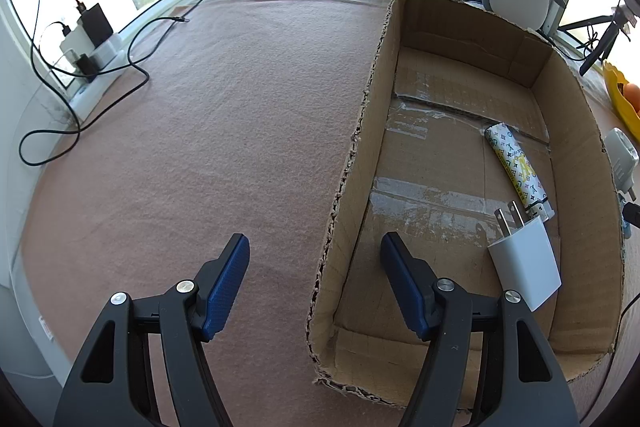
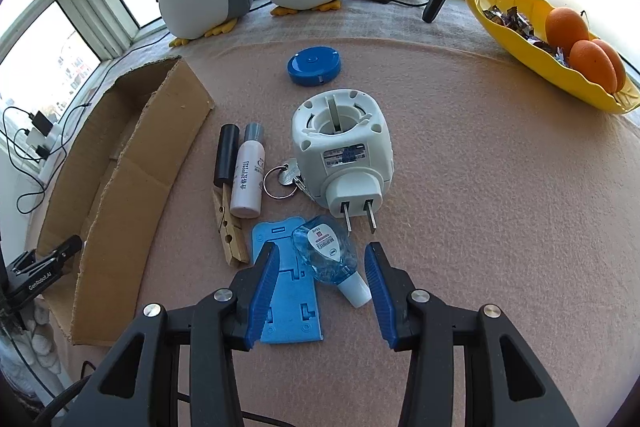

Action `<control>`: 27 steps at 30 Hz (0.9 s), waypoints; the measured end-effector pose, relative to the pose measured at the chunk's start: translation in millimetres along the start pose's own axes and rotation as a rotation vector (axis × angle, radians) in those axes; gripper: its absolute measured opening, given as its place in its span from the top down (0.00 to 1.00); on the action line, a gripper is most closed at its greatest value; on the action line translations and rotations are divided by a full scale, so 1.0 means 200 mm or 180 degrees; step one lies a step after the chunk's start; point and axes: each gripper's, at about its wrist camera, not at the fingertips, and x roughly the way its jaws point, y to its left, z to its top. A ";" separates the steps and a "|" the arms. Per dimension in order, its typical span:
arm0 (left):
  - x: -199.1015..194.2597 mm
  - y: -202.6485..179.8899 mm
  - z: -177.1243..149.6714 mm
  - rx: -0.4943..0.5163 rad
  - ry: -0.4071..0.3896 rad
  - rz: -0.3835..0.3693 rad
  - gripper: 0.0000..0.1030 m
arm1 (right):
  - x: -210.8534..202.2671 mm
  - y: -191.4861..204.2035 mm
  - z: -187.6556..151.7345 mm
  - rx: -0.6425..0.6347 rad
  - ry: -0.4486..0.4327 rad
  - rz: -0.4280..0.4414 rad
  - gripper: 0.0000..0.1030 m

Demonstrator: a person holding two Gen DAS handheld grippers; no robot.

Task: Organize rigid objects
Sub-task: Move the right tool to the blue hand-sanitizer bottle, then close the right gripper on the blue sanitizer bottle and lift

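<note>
While open-topped brown cardboard box [image 1: 576,163] holds only white plug charger [image 1: 526,263] and patterned yellow lighter [image 1: 516,167], most items remain outside — your right gripper [image 2: 320,283], jaws apart, straddles clear blue dropper bottle [image 2: 328,251] ungripped; left gripper [image 1: 316,283] gapes empty

Cardboard box [image 1: 576,163], open-topped, right of frame, holding a white charger plug [image 1: 528,263] and a patterned lighter [image 1: 516,167] lying flat. In the right wrist view, centre: white plug-in device [image 2: 344,151], keys [image 2: 286,177], white bottle [image 2: 249,179], black tube [image 2: 226,155], wooden clothespin [image 2: 230,227], blue phone stand [image 2: 286,287], clear blue dropper bottle [image 2: 330,259], blue round case [image 2: 314,63].
</note>
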 end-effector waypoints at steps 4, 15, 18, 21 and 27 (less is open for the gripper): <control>0.00 0.00 0.00 0.0001 0.0000 0.0001 0.33 | 0.04 0.00 0.01 -0.0028 0.0051 -0.0065 0.61; 0.00 0.00 0.00 0.0000 -0.0001 0.0001 0.33 | 0.05 -0.10 0.01 0.0104 0.0093 -0.0150 0.61; 0.00 0.00 0.00 0.0000 -0.0001 0.0002 0.33 | 0.05 -0.10 -0.01 0.0027 0.0090 -0.0208 0.67; 0.00 0.00 0.00 -0.0003 -0.0003 -0.0001 0.33 | 0.05 -0.09 -0.02 -0.0092 0.0092 -0.0279 0.70; 0.00 0.01 0.00 -0.0011 -0.0008 -0.0006 0.33 | 0.04 -0.06 -0.04 -0.0322 0.0083 -0.0429 0.73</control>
